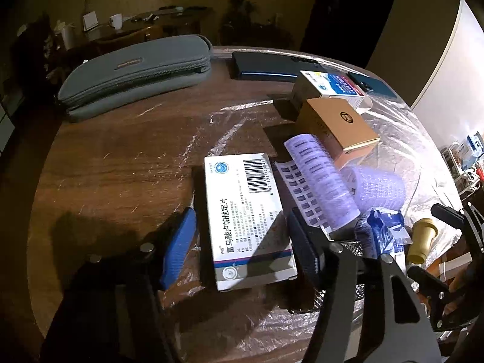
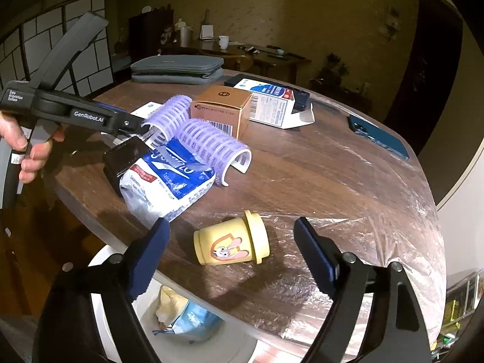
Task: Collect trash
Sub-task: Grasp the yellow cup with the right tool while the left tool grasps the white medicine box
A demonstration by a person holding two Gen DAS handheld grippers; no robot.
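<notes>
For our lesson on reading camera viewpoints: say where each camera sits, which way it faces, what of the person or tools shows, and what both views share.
Left wrist: rides the left tool, looking across the table at the white medicine box between its open fingers; the right tool shows at the right edge.
Right wrist: rides the right tool, open over the yellow cup; the left tool and the person's hand show.
Shared: purple roller, brown box, grey pouch.

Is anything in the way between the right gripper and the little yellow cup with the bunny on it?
No, nothing visible is in the way. The right gripper is open, and the yellow cup lies on its side on the table, right between the two fingers. The blue-and-white wrapper sits off to the left.
</notes>
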